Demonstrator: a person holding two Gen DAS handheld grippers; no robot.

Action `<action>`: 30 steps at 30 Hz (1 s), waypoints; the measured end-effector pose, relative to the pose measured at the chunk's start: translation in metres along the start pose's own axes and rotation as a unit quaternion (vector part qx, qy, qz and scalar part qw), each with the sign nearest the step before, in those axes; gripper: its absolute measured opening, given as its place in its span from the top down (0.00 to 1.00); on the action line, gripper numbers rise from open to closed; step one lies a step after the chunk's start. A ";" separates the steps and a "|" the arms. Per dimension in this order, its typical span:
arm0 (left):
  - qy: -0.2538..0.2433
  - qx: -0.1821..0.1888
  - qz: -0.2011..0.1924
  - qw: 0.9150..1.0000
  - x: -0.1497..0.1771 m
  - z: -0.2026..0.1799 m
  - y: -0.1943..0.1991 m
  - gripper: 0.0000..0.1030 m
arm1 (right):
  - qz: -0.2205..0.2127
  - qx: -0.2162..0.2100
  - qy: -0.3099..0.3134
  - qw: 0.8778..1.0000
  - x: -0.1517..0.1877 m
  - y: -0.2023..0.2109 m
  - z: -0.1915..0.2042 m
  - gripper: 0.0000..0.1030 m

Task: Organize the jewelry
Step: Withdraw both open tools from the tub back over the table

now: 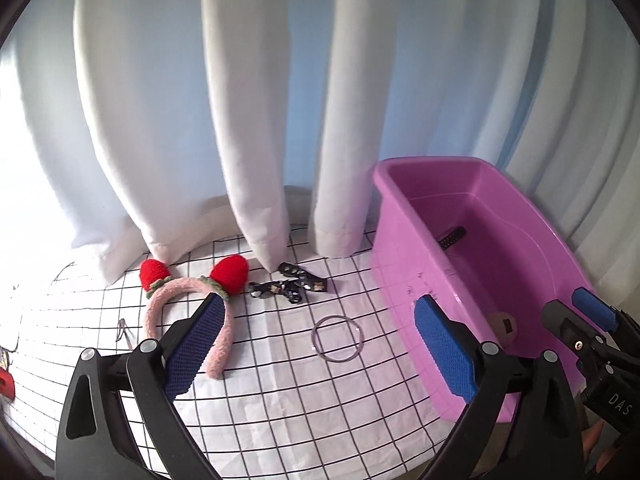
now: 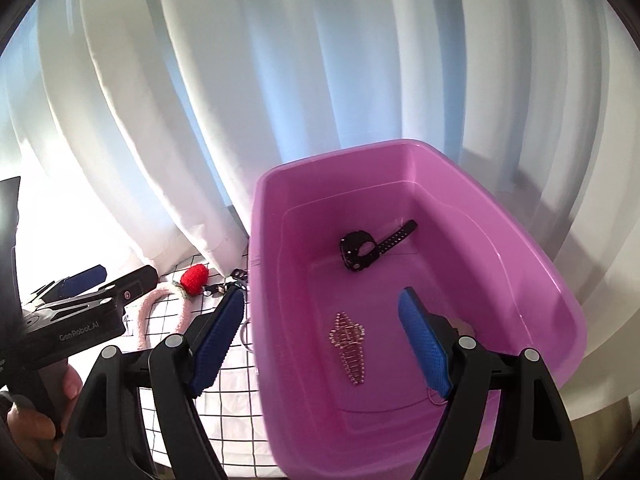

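While nothing sits between their pads, both tools [image 1: 320,336] [image 2: 320,326] spread wide, empty, near the pink tub [image 2: 560,288]

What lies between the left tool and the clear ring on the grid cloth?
Nothing visible does. The clear ring lies alone on the grid cloth, just ahead of the open left tool. The pink headband sits off to one side, the purple bin to the other.
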State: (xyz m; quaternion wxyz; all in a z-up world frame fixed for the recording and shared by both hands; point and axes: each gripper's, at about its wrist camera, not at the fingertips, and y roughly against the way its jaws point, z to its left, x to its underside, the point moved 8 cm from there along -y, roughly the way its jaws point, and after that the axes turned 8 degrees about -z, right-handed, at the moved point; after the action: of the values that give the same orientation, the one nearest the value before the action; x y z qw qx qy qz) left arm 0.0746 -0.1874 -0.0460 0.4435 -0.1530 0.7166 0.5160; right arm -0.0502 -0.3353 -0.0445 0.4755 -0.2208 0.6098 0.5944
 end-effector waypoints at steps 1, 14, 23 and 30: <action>0.006 -0.006 0.001 1.000 0.001 0.011 0.001 0.08 | 0.000 -0.005 0.006 1.000 0.000 -0.001 0.009 0.26; 0.081 -0.096 0.018 0.992 0.035 0.157 0.010 0.07 | 0.039 -0.053 0.052 0.996 0.021 -0.034 0.103 0.26; 0.126 -0.145 0.056 0.980 0.079 0.238 -0.002 0.07 | 0.090 -0.055 0.055 0.993 0.053 -0.073 0.124 0.26; 0.152 -0.169 0.078 0.971 0.106 0.282 -0.018 0.07 | 0.123 -0.043 0.055 0.990 0.079 -0.104 0.128 0.26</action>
State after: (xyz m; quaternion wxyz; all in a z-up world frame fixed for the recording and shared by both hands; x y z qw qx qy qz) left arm 0.1622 0.0772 -0.1616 0.2553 -0.2459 0.6880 0.6332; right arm 0.0417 -0.2128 -0.1446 0.3543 -0.1969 0.6315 0.6610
